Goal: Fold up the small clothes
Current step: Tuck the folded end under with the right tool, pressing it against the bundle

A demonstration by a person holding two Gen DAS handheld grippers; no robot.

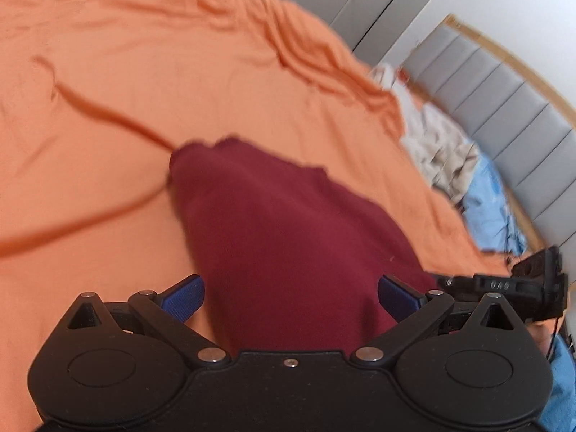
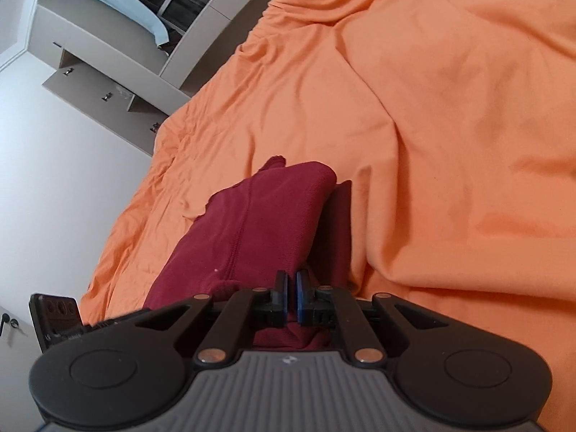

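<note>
Left tool (image 1: 291,297) spread wide over maroon garment (image 1: 288,223); right tool (image 2: 291,297) pressed together.

The maroon garment's (image 1: 288,237) near end is hidden under the left claw's (image 1: 291,297) black body; its outline is motion-blurred.

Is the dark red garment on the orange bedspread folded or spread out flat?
Folded, at least partly. In the right wrist view the dark red garment shows a rolled-over edge on top of another layer. How many folds, cannot tell.
</note>
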